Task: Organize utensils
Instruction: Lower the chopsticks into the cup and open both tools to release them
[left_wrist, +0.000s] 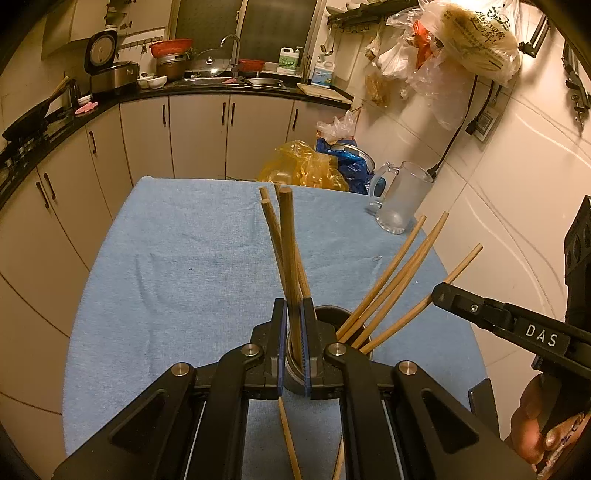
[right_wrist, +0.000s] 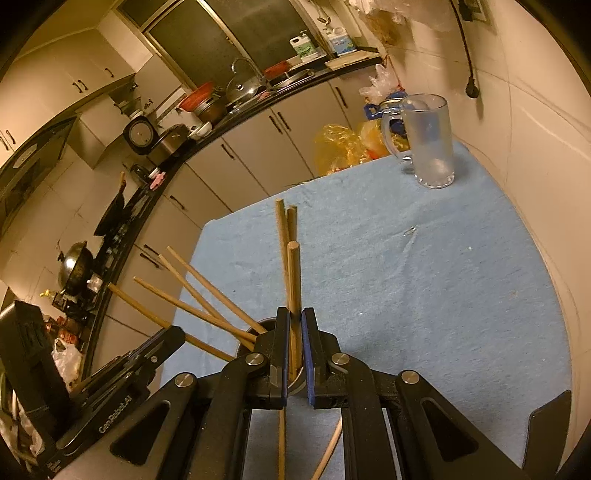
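Note:
My left gripper (left_wrist: 294, 308) is shut on a bunch of wooden chopsticks (left_wrist: 288, 254) that stand upright over a dark round holder (left_wrist: 332, 317) on the blue cloth. Several more chopsticks (left_wrist: 399, 280) lean out of the holder to the right. My right gripper (right_wrist: 295, 317) is shut on another bunch of upright chopsticks (right_wrist: 292, 273) over the same holder (right_wrist: 264, 328). Leaning chopsticks (right_wrist: 192, 295) fan out to its left. Each gripper shows in the other's view: the right one (left_wrist: 443, 291), the left one (right_wrist: 173, 336).
A frosted glass mug (left_wrist: 402, 199) stands at the table's far right corner, also in the right wrist view (right_wrist: 430, 140). Loose chopsticks (left_wrist: 290, 443) lie on the blue cloth (left_wrist: 184, 258) under the grippers. Plastic bags (left_wrist: 306, 166) sit behind the table. Kitchen counter and cabinets at left.

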